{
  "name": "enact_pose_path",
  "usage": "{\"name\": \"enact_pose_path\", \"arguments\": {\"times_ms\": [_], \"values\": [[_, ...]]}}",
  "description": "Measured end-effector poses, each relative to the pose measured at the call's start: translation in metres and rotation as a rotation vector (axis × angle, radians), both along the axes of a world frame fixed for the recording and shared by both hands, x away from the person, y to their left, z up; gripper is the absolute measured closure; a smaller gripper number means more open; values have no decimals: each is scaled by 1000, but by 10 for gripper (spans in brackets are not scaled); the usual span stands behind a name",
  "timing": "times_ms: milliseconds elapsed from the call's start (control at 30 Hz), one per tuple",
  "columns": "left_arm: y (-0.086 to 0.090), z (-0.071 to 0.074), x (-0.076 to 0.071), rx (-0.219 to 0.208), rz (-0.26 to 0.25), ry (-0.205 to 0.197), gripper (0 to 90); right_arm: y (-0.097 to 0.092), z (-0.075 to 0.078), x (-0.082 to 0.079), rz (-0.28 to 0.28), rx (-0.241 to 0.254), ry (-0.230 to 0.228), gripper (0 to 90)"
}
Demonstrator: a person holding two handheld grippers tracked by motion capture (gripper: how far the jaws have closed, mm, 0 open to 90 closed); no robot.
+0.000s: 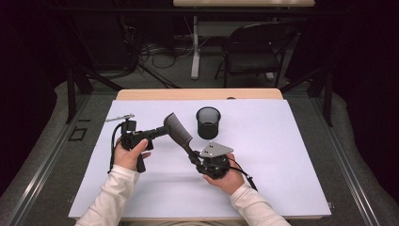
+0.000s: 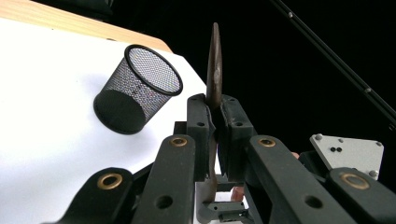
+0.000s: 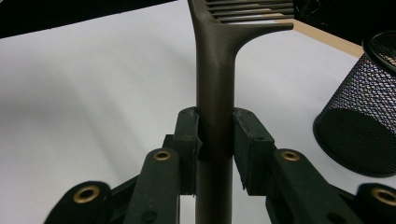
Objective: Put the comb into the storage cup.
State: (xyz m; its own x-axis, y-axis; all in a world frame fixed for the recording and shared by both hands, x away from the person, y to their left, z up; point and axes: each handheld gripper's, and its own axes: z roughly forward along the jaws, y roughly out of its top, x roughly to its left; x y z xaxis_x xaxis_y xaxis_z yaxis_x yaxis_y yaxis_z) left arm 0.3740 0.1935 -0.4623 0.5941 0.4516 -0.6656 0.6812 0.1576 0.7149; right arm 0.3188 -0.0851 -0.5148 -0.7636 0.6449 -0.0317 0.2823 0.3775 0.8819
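Above the surface (image 1: 282,155): comb (image 1: 179,129) hangs beside the mesh cup (image 1: 208,122).
Left claw (image 2: 214,122): clamped on its toothed end.
Right claw (image 3: 215,135): clamped on the handle.
My advice: I'd free one claw first, then tip the handle into the cup.

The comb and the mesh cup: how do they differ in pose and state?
The comb is held off the table by both grippers, while the mesh cup stands upright on the white sheet, untouched. The comb is flat and toothed; the mesh cup is round and open-topped. Both are dark.
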Motion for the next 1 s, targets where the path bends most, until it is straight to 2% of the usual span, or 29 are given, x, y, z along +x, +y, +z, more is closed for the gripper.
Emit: {"name": "enact_pose_path", "arguments": {"times_ms": [500,1000], "values": [[0,-1,0,2,7,1,845,-1,1,1,1,21,16,677],[4,-2,1,-10,33,-5,845,0,1,1,5,29,19,553]]}}
